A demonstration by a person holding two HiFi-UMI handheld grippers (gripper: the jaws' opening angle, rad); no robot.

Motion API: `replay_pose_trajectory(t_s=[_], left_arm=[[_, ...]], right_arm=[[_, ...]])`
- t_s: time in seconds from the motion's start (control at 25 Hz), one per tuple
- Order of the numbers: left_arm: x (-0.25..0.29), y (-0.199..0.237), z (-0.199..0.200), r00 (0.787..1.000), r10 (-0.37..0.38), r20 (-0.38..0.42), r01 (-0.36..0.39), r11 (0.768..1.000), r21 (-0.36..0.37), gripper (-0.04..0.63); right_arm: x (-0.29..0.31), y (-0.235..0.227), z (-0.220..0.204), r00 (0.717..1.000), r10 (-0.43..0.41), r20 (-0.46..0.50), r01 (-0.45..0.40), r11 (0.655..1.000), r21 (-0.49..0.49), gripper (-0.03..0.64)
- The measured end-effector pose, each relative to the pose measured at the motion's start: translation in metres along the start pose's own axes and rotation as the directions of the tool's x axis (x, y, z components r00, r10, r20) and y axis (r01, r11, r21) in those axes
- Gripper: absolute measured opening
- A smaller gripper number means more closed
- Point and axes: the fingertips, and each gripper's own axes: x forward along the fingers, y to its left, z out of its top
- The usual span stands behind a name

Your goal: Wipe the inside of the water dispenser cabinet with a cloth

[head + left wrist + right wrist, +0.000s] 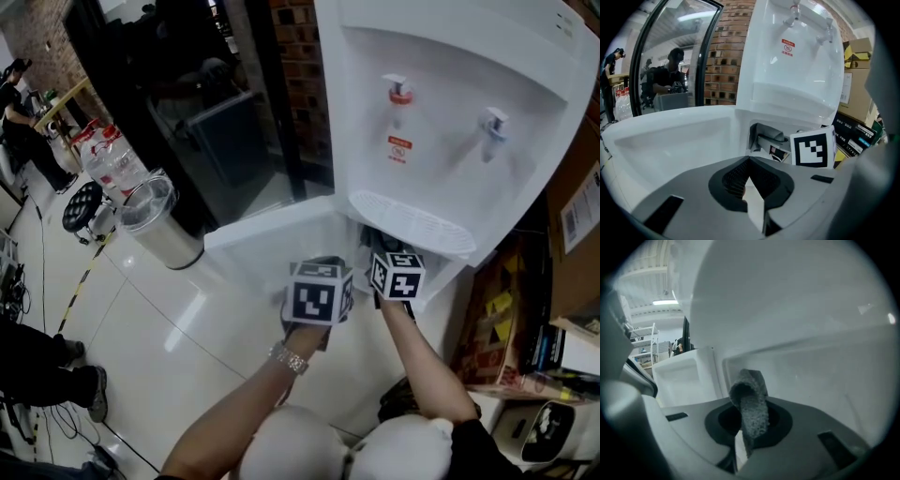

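The white water dispenser (450, 112) stands with its lower cabinet door (262, 246) swung open to the left. My right gripper (384, 246) reaches into the cabinet under the drip tray. It is shut on a grey, nubbly cloth (751, 401), which is close to the white inner wall (811, 366). My left gripper (323, 265) hangs just outside the opening, next to the door, with its jaws together and nothing between them. In the left gripper view the right gripper's marker cube (813, 149) sits at the cabinet mouth (757, 133).
A steel bin (155, 220), water jugs (108, 159) and a stool (82, 204) stand on the tiled floor to the left. Cardboard boxes (577, 225) crowd the dispenser's right side. One person's legs (47, 370) show at lower left, and another person (23, 112) stands far off.
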Motion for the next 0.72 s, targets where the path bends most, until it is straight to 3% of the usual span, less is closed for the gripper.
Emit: replay_pose_trajectory(t_s=[0.16, 0.4, 0.48, 0.6, 0.72], left_arm=[[-0.003, -0.006, 0.004, 1.000, -0.018, 0.007, 0.018, 1.000, 0.010, 0.002], [-0.006, -0.006, 0.004, 1.000, -0.016, 0.013, 0.015, 1.000, 0.011, 0.002], [-0.006, -0.008, 0.002, 1.000, -0.024, 0.009, 0.024, 1.000, 0.008, 0.003], [-0.006, -0.009, 0.003, 1.000, -0.029, 0.004, 0.029, 1.000, 0.006, 0.002], [-0.006, -0.011, 0.005, 1.000, -0.024, -0.002, 0.024, 1.000, 0.010, 0.002]], right_arm=[[0.021, -0.006, -0.049, 0.988, 0.016, -0.151, -0.011, 0.999, 0.039, 0.020], [0.022, -0.024, -0.120, 0.944, 0.009, -0.330, 0.007, 0.999, 0.048, 0.020], [0.017, -0.031, -0.114, 0.951, -0.002, -0.310, 0.021, 0.998, 0.059, 0.020], [0.010, -0.025, -0.056, 0.987, 0.007, -0.160, 0.004, 0.998, 0.067, 0.020], [0.010, -0.011, -0.005, 0.999, 0.026, -0.039, -0.026, 1.000, 0.001, 0.020]])
